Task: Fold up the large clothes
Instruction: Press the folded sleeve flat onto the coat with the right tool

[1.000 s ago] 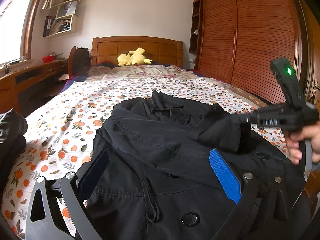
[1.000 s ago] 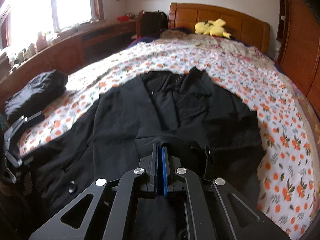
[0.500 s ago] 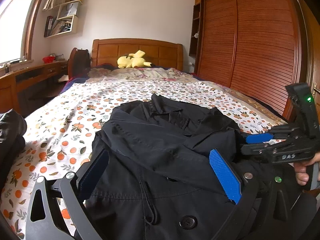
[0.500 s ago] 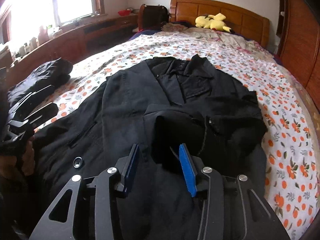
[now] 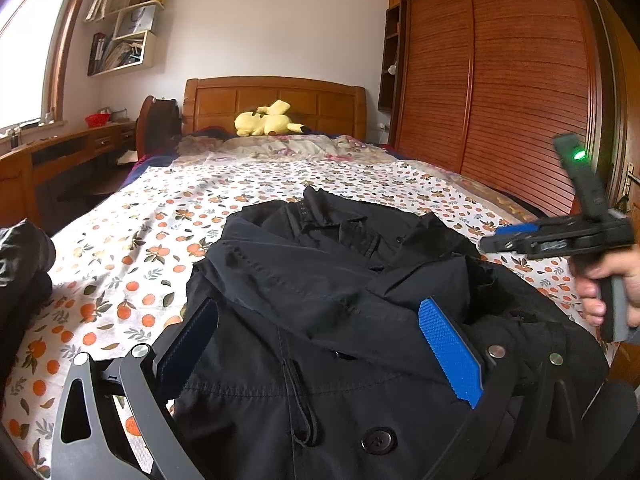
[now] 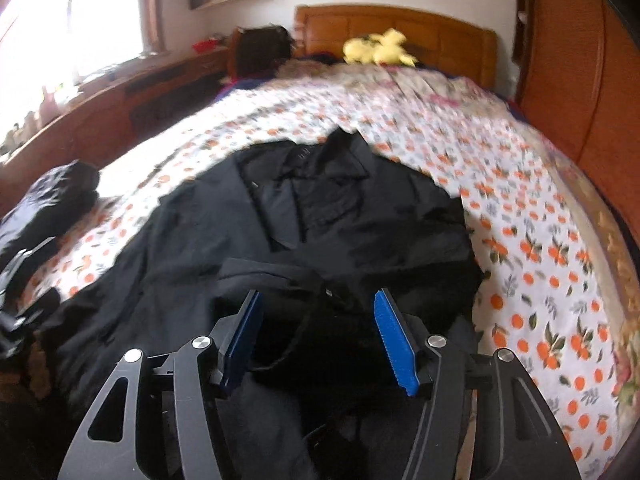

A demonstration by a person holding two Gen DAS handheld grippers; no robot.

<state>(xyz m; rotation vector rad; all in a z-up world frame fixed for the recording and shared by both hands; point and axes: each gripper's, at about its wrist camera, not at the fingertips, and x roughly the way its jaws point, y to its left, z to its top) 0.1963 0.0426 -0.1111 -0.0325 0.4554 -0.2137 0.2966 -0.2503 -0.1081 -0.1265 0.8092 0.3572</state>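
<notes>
Black coat [image 5: 320, 280] hem cut off, left gripper [image 5: 320, 344] and right gripper [image 6: 320, 336] agape, blurred bedspread [image 6: 520, 208].

Home bedroom, bed [image 5: 168, 216], wooden headboard [image 5: 280, 100], wardrobe [image 5: 500, 80]

Bedroom in daylight

A wooden headboard [image 5: 276, 98] meets the white wall [image 5: 272, 20]; slatted wardrobe doors [image 5: 500, 80] stand right, a bright window [image 6: 60, 20] left.
</notes>
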